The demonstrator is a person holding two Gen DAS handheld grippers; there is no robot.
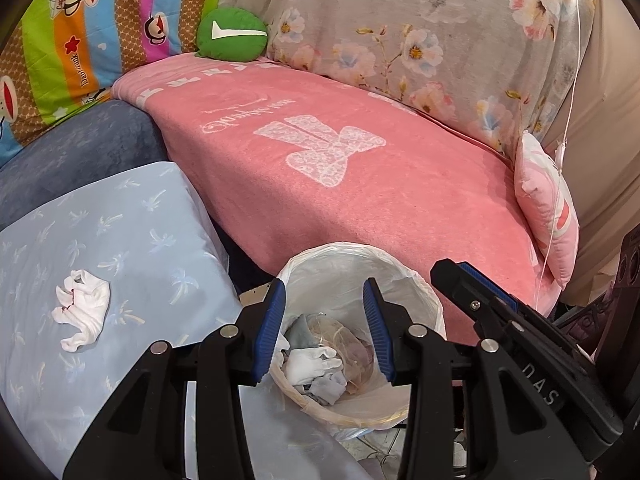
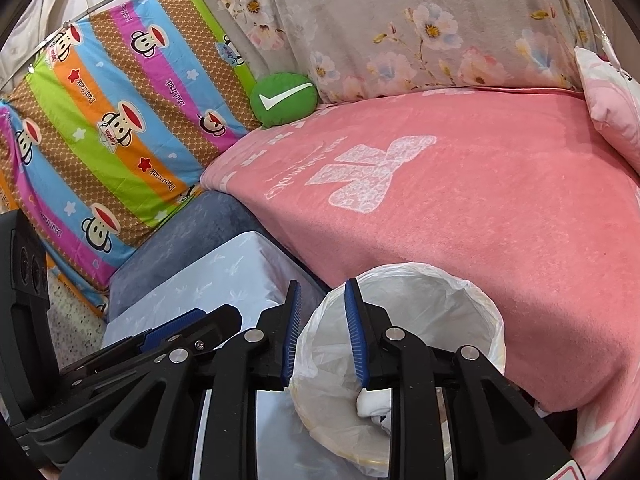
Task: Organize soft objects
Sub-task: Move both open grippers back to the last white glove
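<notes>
One crumpled white cloth (image 1: pixel 82 310) lies loose on the pale blue palm-print cover (image 1: pixel 132 216), well to the left of the lined bin (image 1: pixel 400 276). Inside that bin you already have a small heap of white and grey soft pieces (image 1: pixel 314 366), so I judge the sorting partly done, with this one piece left as far as either view shows. Your left gripper (image 1: pixel 325 332) hangs over the bin mouth with its blue pads spread apart and nothing between them. Your right gripper (image 2: pixel 322 332) sits just beside it at the bin's near rim, pads also apart and empty. A green check-mark cushion (image 1: pixel 232 32) and a pink pillow (image 1: pixel 548 216) rest on the pink blanket (image 1: pixel 360 208) behind; whether they need moving you cannot tell.
</notes>
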